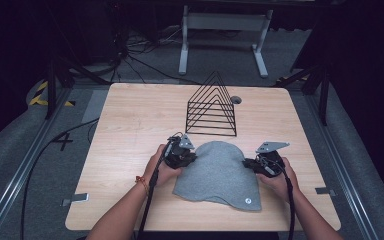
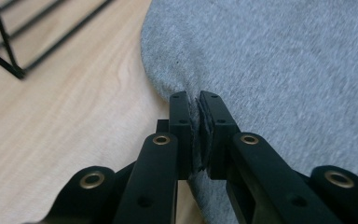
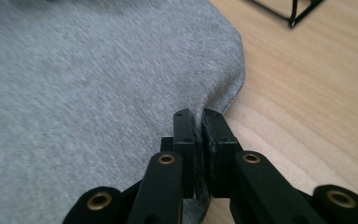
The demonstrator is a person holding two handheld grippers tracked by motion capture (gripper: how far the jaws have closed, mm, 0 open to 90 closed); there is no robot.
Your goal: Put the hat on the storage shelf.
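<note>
In the high view, the grey hat (image 1: pixel 216 172) lies flat on the tabletop (image 1: pixel 125 135) between the left claw (image 1: pixel 187 157) and the right claw (image 1: pixel 250 164), each at one side edge, with the black wire rack (image 1: pixel 211 107) beyond them. In the left gripper view, the left claw (image 2: pixel 195 100) is closed on the hat's edge (image 2: pixel 279 70), the fabric pinched between its jaws. In the right gripper view, the right claw (image 3: pixel 198 116) pinches the opposite edge (image 3: pixel 98 93) the same way, so the grasping seems done, while lifting or folding is not begun.

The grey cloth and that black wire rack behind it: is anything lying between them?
No. In the high view, bare wooden table separates the grey cloth from the black wire rack.
</note>
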